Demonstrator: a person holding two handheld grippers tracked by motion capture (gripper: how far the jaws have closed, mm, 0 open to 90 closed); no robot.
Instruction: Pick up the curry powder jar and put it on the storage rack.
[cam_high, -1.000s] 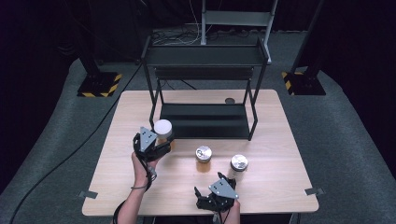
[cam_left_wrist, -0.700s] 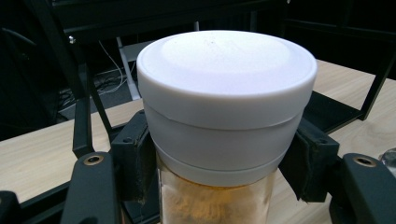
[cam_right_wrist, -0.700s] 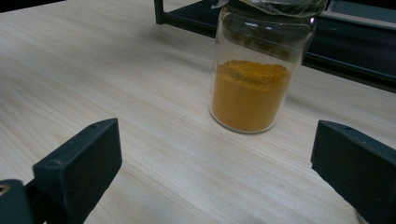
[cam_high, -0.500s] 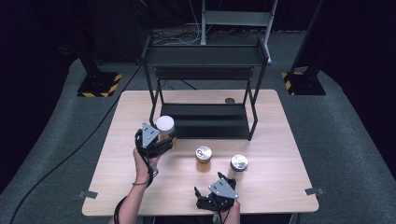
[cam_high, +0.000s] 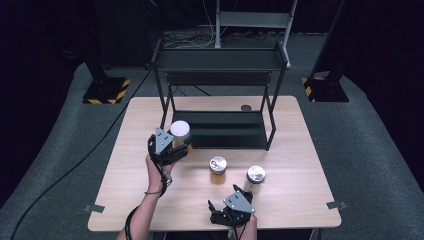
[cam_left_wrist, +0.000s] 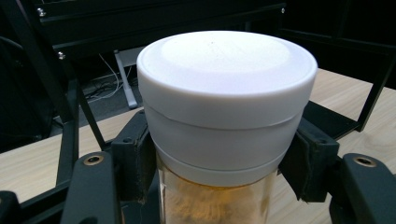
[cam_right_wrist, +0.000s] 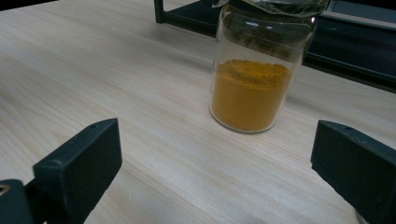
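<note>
- Over the past second the left tool (cam_high: 172, 147) has carried its white-lidded jar (cam_high: 180, 134) a little way up and toward the black rack (cam_high: 220, 95); the right tool (cam_high: 231, 207) has kept its place near the desk's front edge.
- High view: the person's left forearm reaches in from the bottom, wrist bent so the left tool points up the desk (cam_high: 125, 165) at the rack's left leg. The jar stands upright in its grip just before the rack's lower shelf (cam_high: 220, 127), likely on its way to being shelved there. Two metal-lidded jars, the middle jar (cam_high: 218, 167) and the right-hand jar (cam_high: 256, 176), stand apart on the bare wood in front of the rack, probably waiting their turn. The right hand rests low, its tool angled toward them.
- Left gripper view: the left tool (cam_left_wrist: 224, 168) pinches the white-lidded jar (cam_left_wrist: 226, 107) just under the lid, one pad on each side pressing the lower band, the glass with its amber contents hanging below. Gripping high under the lid keeps the jar upright and the base free for setting down. The rack (cam_left_wrist: 140, 18) looms close behind.
- Right gripper view: the right tool (cam_right_wrist: 215, 172) is spread wide, nothing between its jaws, held low over the desk (cam_right_wrist: 93, 70). An orange-powder jar (cam_right_wrist: 252, 84) stands ahead, nearer the right jaw, well short of the pads, so a reach forward would be needed.
</note>
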